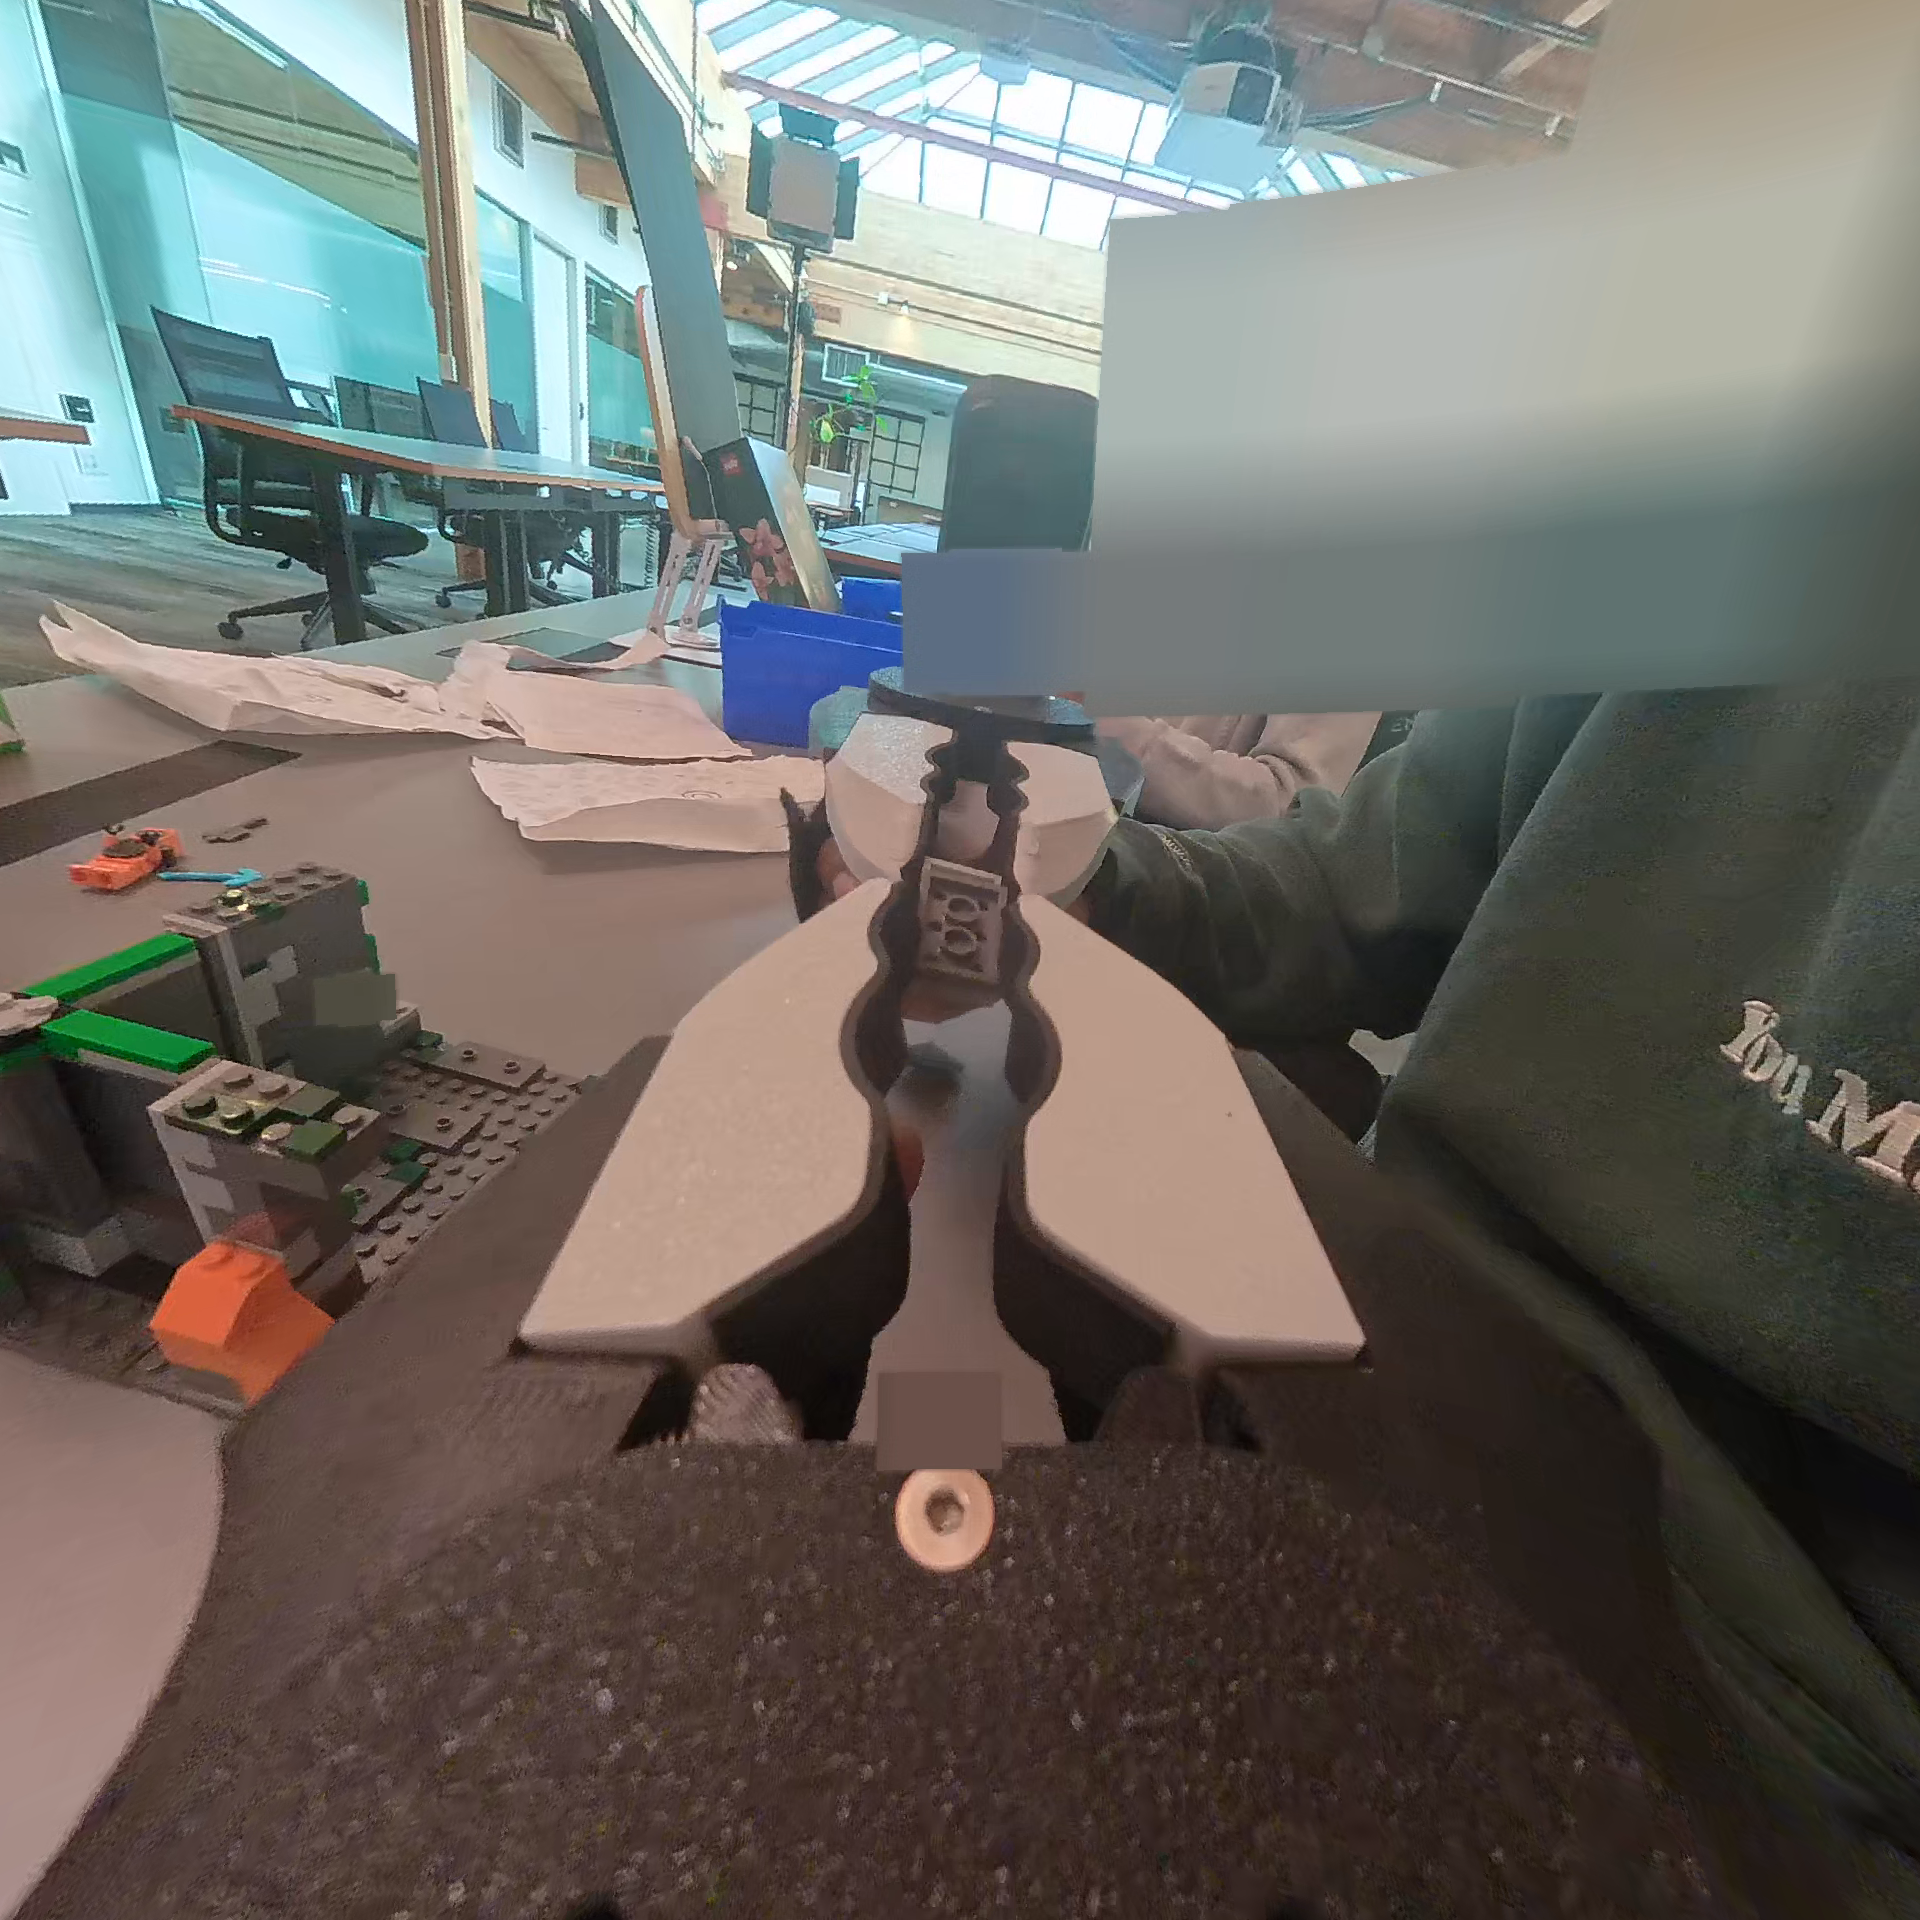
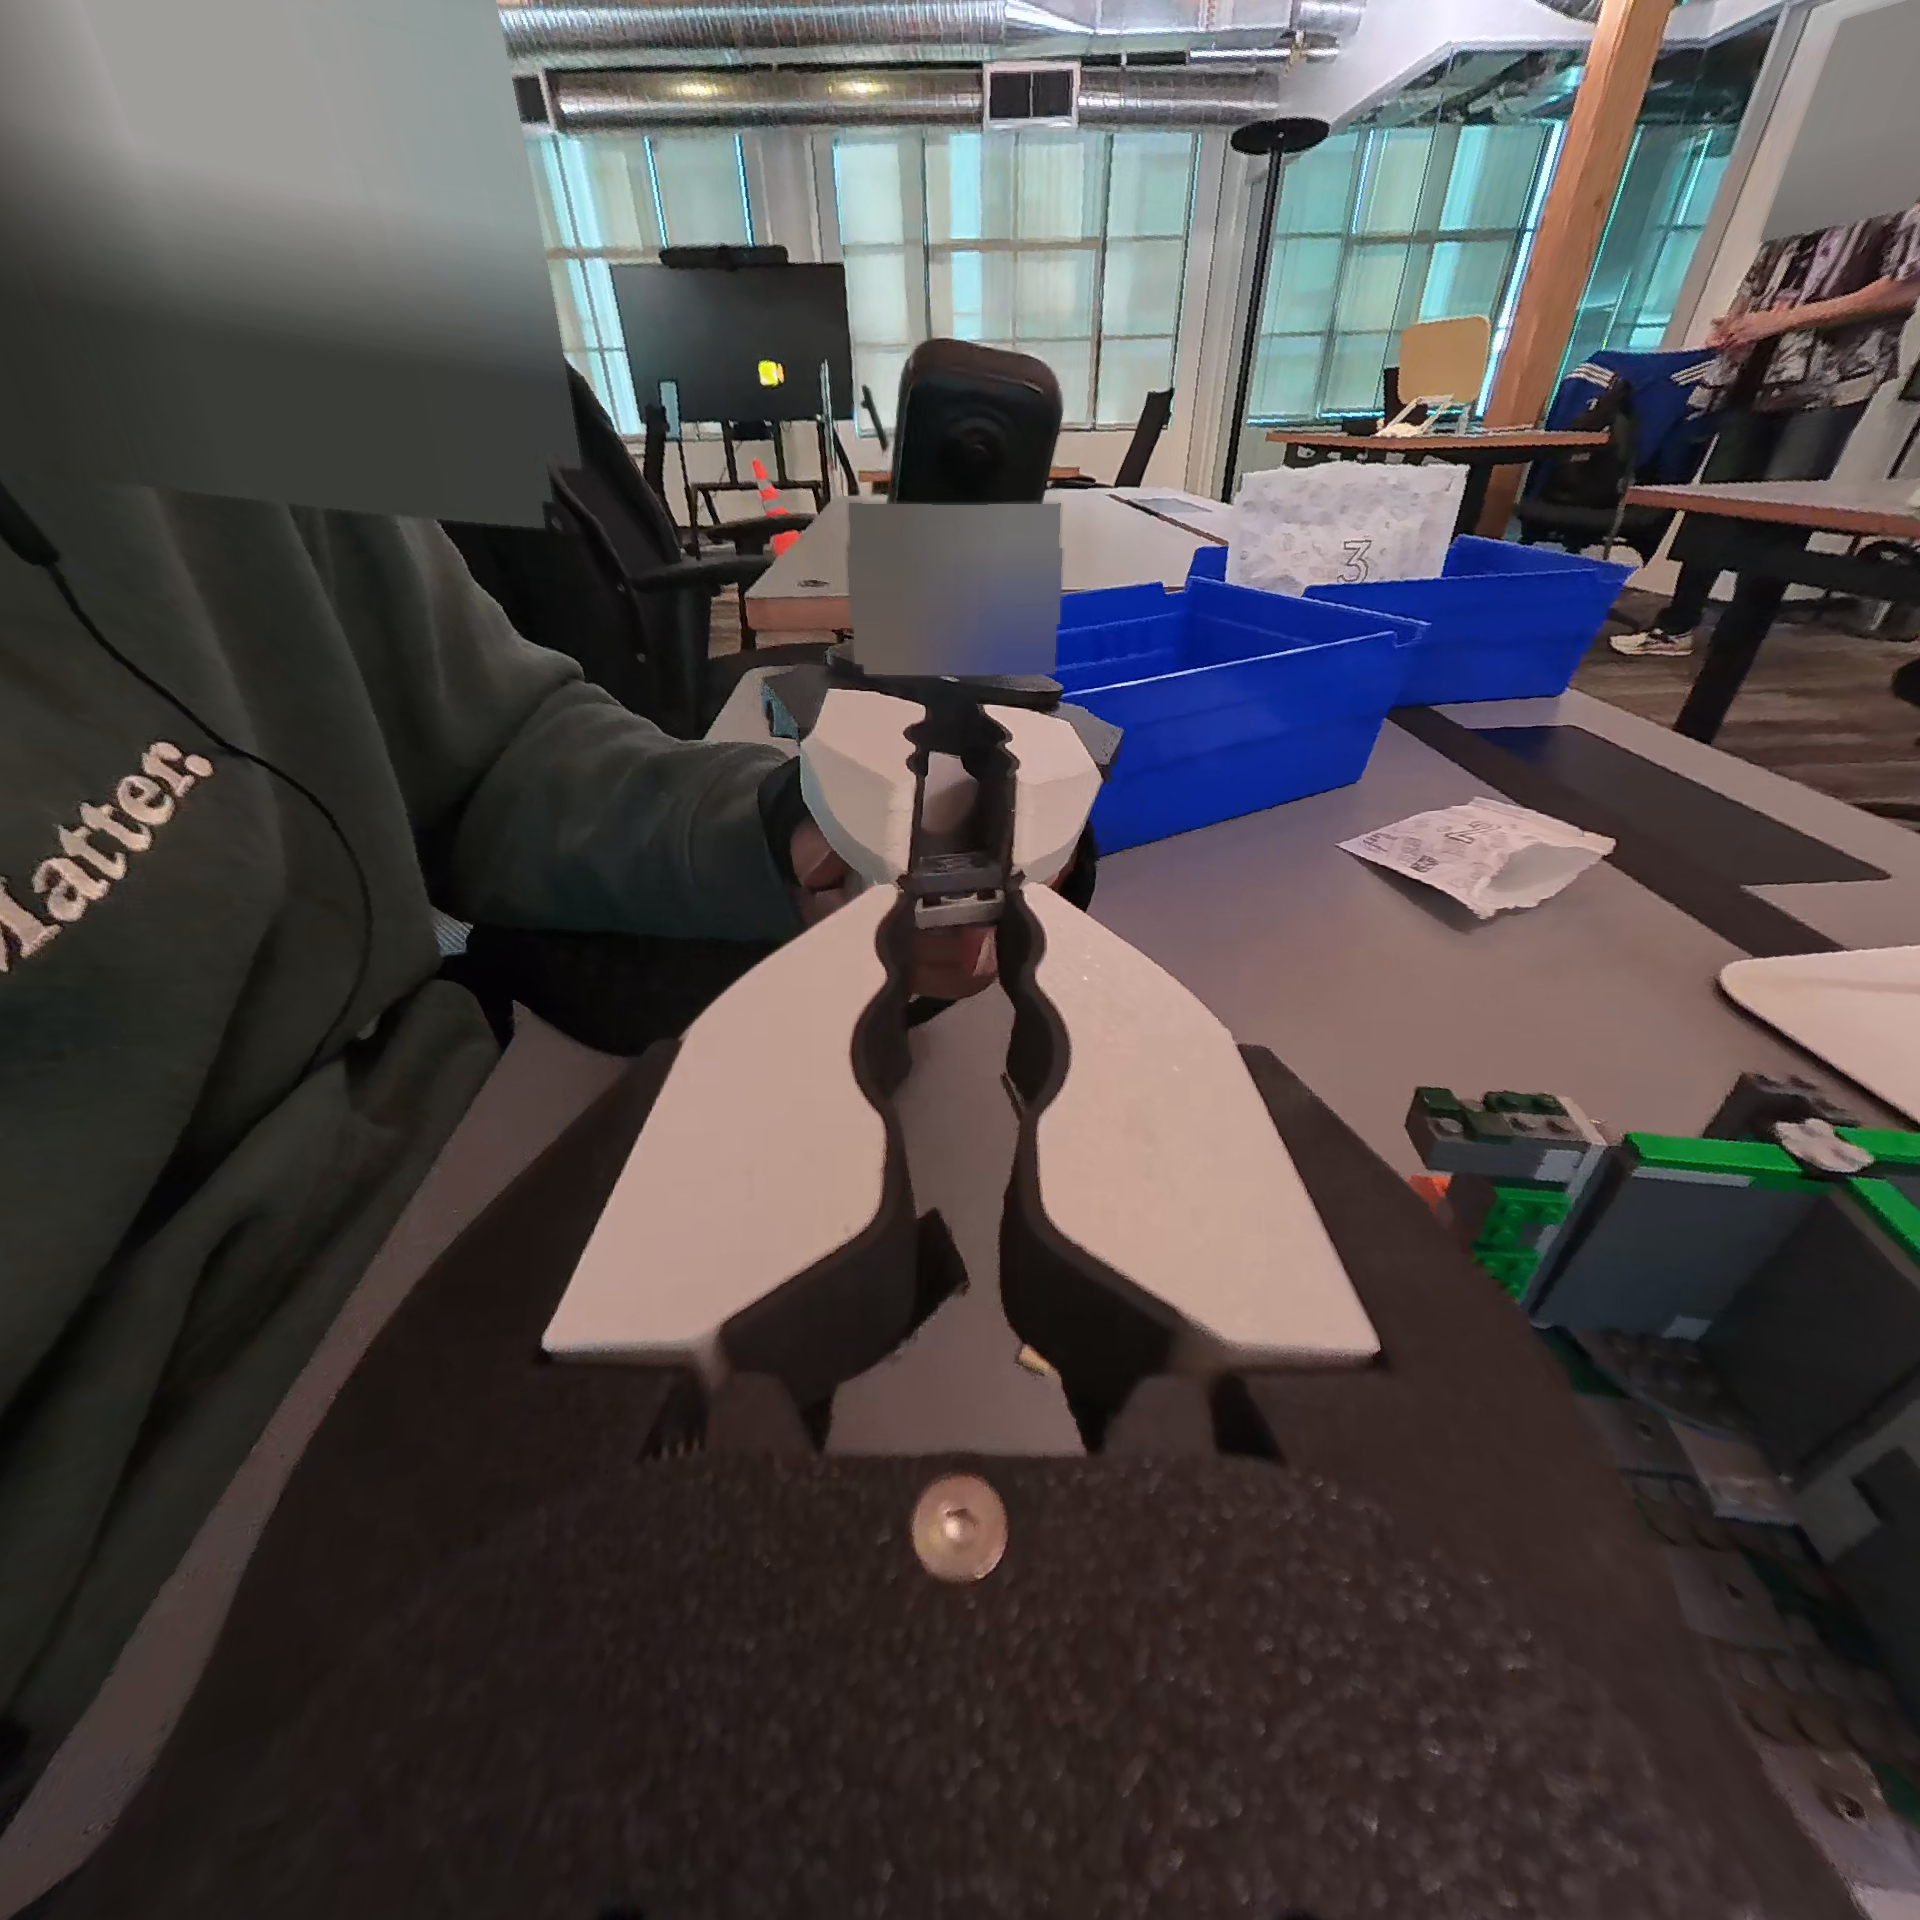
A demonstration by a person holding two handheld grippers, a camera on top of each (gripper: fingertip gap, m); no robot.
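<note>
I see the grey surface (image 2: 1351,935) carrying two blue bins (image 2: 1247,717) at its far edge, a brick-built model (image 1: 239,1091) near my side and a white paper bag (image 2: 1475,857) between them. Raised above it, my left gripper (image 1: 961,925) pinches a small grey studded brick (image 1: 961,923) — my right gripper (image 2: 948,899), tip to tip with it, clamps a grey brick (image 2: 948,906) too.

Both grippers: white curved finger shells (image 1: 1132,1122), black wavy inner pads (image 2: 883,1049), black textured base with silver screw (image 1: 943,1519). Person wears dark green sweatshirt (image 2: 260,935), white embroidered lettering.
</note>
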